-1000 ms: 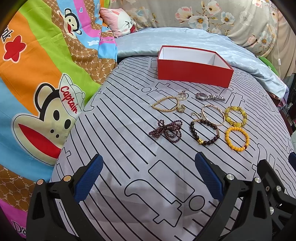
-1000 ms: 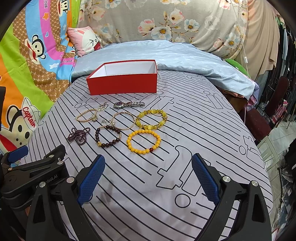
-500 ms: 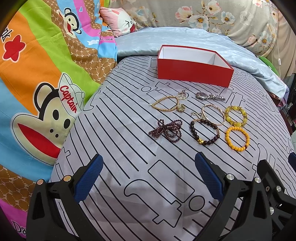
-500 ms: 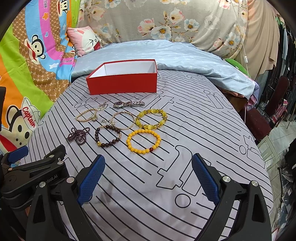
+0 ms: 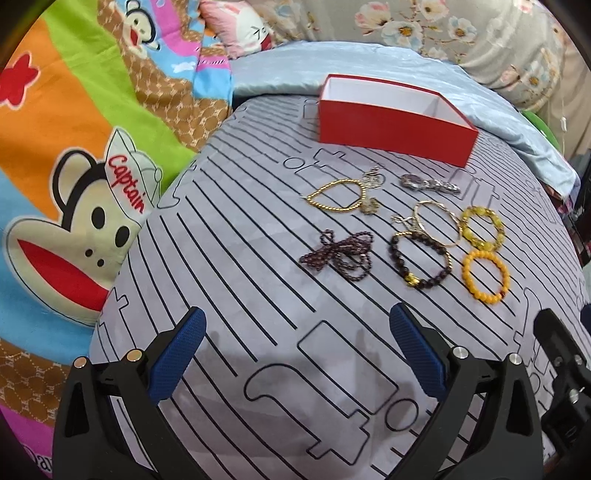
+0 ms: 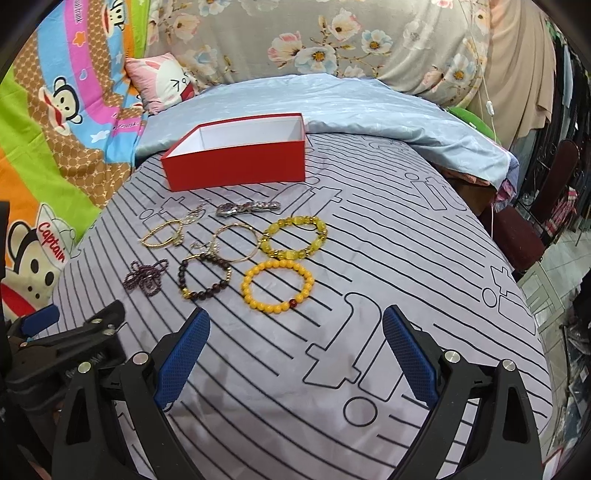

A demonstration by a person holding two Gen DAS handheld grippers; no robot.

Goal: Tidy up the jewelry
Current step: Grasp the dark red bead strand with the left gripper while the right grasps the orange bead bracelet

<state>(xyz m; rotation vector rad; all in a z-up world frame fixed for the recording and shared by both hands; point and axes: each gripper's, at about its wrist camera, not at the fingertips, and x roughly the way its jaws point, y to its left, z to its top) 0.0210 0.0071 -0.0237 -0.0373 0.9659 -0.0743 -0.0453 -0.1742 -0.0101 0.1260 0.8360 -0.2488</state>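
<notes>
Nothing has shifted over the last second: left gripper [image 5: 295,339] and right gripper [image 6: 295,338] still hover wide open and empty, while the bracelets [image 6: 277,282] lie untouched just before the empty red box [image 6: 236,162], so sorting has not begun

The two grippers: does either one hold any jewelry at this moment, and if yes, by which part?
Nothing is held. The left gripper and the right gripper are both open above the striped sheet, short of the bracelets.

Striped bedsheet [image 6: 388,229], floral backdrop [image 6: 295,33] (cartoon blanket [image 5: 66,155] left).
</notes>
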